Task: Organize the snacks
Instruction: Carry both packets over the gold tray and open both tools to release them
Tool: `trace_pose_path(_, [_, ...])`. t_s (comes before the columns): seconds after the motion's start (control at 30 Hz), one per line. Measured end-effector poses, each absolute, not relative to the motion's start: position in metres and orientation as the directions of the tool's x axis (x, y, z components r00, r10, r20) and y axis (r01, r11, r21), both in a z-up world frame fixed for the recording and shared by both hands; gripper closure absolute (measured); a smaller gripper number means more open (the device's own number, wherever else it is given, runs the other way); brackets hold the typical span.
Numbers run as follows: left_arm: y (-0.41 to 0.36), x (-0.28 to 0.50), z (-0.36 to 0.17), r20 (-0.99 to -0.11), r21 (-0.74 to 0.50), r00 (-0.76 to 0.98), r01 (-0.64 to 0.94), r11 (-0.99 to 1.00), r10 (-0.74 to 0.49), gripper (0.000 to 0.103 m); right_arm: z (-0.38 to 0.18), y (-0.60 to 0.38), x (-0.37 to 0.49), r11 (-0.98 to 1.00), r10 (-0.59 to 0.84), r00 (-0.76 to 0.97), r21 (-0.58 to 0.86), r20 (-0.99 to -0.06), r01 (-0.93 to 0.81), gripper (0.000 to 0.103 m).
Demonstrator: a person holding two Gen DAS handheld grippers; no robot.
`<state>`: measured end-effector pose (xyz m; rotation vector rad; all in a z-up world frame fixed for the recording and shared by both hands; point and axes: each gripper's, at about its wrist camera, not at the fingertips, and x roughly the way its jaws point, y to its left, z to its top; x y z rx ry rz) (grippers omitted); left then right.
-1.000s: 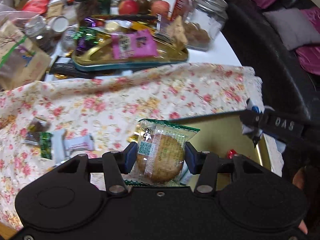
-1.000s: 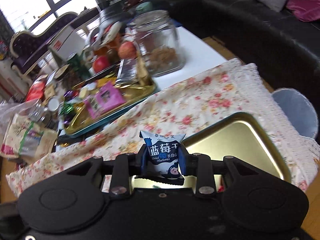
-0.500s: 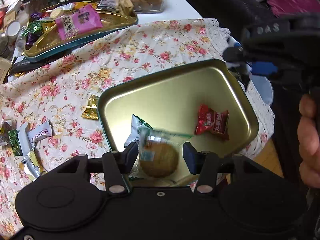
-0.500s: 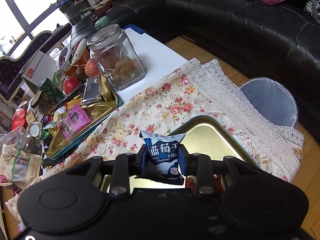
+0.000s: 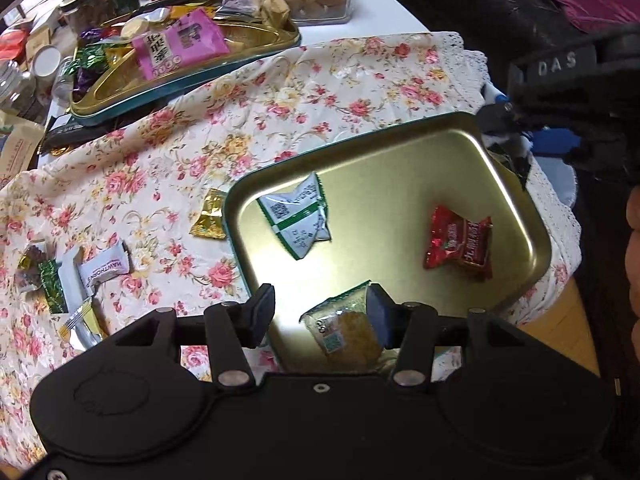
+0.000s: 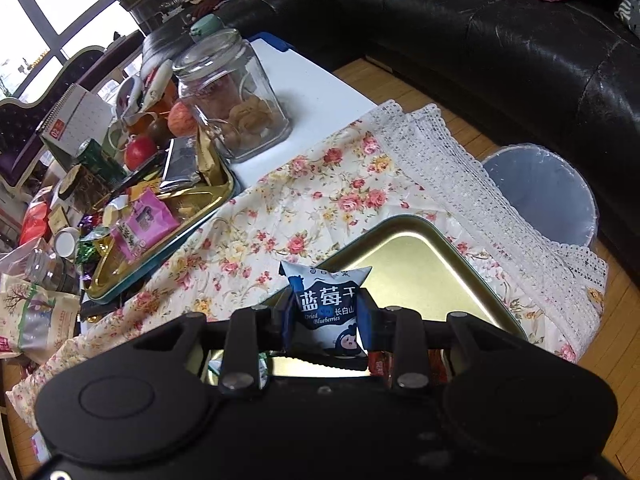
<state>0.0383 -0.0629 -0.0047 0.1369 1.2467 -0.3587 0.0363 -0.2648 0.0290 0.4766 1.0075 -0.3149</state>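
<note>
My left gripper (image 5: 320,312) is open above the near edge of a gold tin tray (image 5: 460,148). A wrapped round biscuit (image 5: 346,332) lies loose in the tray beside the right finger. A green-white packet (image 5: 298,216) and a red packet (image 5: 458,242) also lie in the tray. My right gripper (image 6: 326,312) is shut on a blue-white dried blueberry packet (image 6: 326,308), held above the same tray (image 6: 404,252). The right gripper also shows at the tray's far right corner in the left wrist view (image 5: 516,120).
Loose sweets lie on the floral cloth: a gold one (image 5: 210,220) and a Hawthorn bar (image 5: 102,270). A second tray (image 5: 188,46) of snacks, a glass biscuit jar (image 6: 230,96), fruit and bags stand behind. A grey bin (image 6: 544,192) stands on the floor beside the black sofa (image 6: 500,32).
My left gripper opened and the biscuit dropped from its fingers into the tray. The right gripper kept hold of the blueberry packet and stayed over the tray.
</note>
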Motion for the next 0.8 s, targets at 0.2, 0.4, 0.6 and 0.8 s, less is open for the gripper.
trace_pose_path(0.2, [-0.059, 0.042, -0.004, -0.940, -0.056, 0.300, 0.330, 0.942, -0.161, 0.046, 0.007, -0.275, 0.045, 0.857, -0.086, 0.433, 0.155, -0.897, 0.491, 0.070])
trace_pose_path(0.4, [-0.054, 0.045, 0.001, -0.937, -0.081, 0.300, 0.313, 0.946, -0.180, 0.046, 0.002, -0.288, 0.045, 0.824, -0.083, 0.415, 0.172, -0.906, 0.540, 0.067])
trace_pose_path(0.6, [-0.052, 0.046, 0.002, -0.936, -0.075, 0.305, 0.305, 0.950, -0.172, 0.046, 0.010, -0.281, 0.045, 0.831, -0.068, 0.442, 0.195, -0.894, 0.522, 0.067])
trace_pose_path(0.8, [-0.051, 0.047, -0.001, -0.941, -0.057, 0.305, 0.292, 0.955, -0.149, 0.047, 0.009, -0.270, 0.048, 0.846, -0.036, 0.429, 0.201, -0.902, 0.493, 0.067])
